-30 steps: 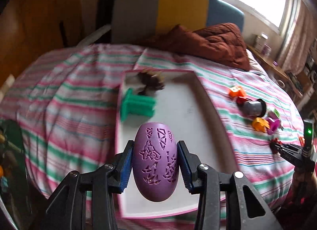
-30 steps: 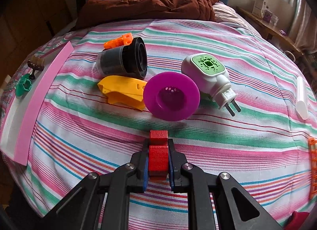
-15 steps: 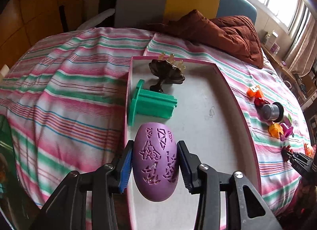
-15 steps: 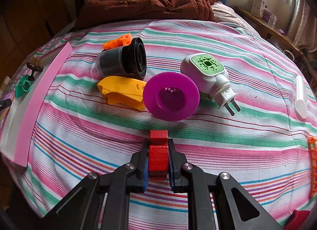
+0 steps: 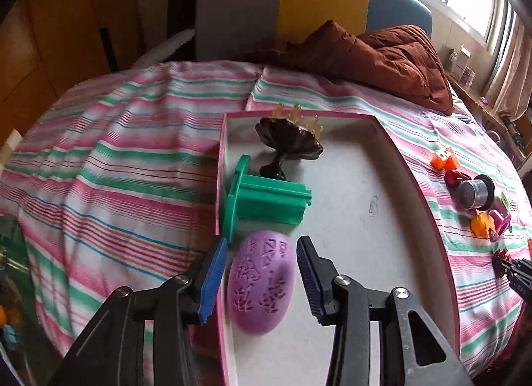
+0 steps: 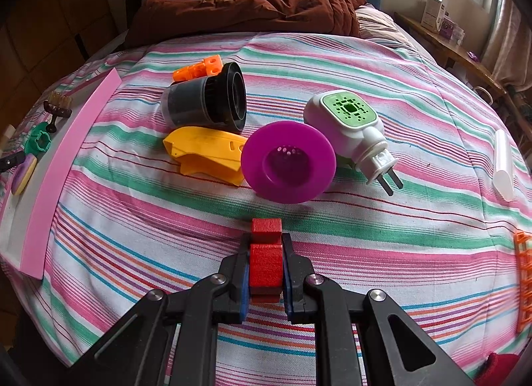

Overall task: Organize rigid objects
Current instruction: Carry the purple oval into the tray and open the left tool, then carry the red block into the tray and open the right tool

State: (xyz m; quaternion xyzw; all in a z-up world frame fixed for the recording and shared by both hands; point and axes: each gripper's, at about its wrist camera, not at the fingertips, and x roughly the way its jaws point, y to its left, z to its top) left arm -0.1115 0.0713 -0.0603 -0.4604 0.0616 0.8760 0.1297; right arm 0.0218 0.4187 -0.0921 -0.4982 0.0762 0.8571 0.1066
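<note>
Your left tongs (image 5: pixel 262 281) stand open around the purple patterned plastic oval (image 5: pixel 261 281) lying in the pink-rimmed white tray (image 5: pixel 392 199), so back away; your right tongs (image 6: pixel 266 266) grip the red plastic block (image 6: pixel 266 259), likely traybound next.

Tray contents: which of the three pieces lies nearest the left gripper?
The purple oval piece, lying between the left gripper's open fingers; the green spool and dark brush sit farther back.

Purple oval (image 5: pixel 261 281) in tray (image 5: pixel 415 166), tongs (image 5: pixel 262 278) apart
</note>
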